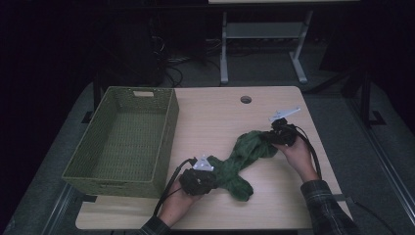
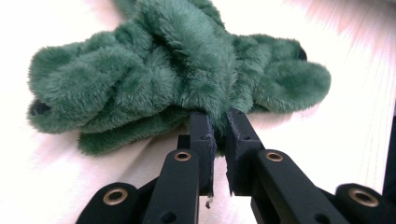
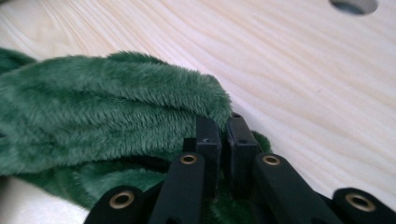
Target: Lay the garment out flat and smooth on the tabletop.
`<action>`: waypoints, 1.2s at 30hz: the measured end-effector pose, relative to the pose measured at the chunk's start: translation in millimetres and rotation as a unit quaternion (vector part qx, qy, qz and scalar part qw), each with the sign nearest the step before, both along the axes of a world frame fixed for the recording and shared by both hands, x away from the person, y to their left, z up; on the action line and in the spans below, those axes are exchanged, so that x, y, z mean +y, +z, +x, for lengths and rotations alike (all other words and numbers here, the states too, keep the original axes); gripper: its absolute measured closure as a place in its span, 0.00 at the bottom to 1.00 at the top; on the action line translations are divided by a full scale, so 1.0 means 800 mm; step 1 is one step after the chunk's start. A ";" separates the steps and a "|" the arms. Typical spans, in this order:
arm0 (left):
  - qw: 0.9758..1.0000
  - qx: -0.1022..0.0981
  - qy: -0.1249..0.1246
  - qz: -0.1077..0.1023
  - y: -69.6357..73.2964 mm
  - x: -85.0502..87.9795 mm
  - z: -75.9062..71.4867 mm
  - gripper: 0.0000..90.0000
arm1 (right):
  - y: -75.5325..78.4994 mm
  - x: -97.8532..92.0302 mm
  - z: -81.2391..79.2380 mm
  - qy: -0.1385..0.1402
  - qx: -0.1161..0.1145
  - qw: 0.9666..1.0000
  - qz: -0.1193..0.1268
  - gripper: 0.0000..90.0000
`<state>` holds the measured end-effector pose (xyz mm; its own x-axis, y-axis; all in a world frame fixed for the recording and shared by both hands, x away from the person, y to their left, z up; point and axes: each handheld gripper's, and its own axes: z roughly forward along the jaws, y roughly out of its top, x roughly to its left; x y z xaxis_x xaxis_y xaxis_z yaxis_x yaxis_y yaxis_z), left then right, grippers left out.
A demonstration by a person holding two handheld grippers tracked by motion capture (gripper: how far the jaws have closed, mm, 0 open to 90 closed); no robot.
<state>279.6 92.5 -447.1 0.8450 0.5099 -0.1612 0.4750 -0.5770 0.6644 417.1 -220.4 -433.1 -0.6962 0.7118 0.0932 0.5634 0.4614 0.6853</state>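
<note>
Green plush cloth: a fuzzy, bunched strip lying on the table, stretched from about 7 o'clock near my left hand up to about 2 o'clock near my right. It sits right of the basket and apart from it.
Cloth, near end: in my left gripper view the cloth bulges in thick folds above my jaws, with one rounded lobe out at 3 o'clock resting on the wood.
Cloth, far end: in my right gripper view the cloth runs off toward 9 o'clock, its edge folded over just at my jaw tips.
My left gripper: jaws clenched on a pinch of the plush, only a thin gap between them with pile caught in it.
My right gripper: jaws clamped on the cloth's edge, pads nearly together with green fabric nipped between.
My hands: the left comes in from 6 o'clock, the right from 4 o'clock in a plaid sleeve.
Table: pale wood, with a round hole toward 12 o'clock.
Basket: green woven, rectangular, at 9 o'clock on the table's left part.
Cables: black leads trail from both grippers back toward me.
</note>
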 end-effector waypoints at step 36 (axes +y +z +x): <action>0.997 -0.045 0.053 0.047 0.008 0.006 0.078 0.47 | -0.017 0.031 -0.171 0.086 0.034 0.994 0.056 0.58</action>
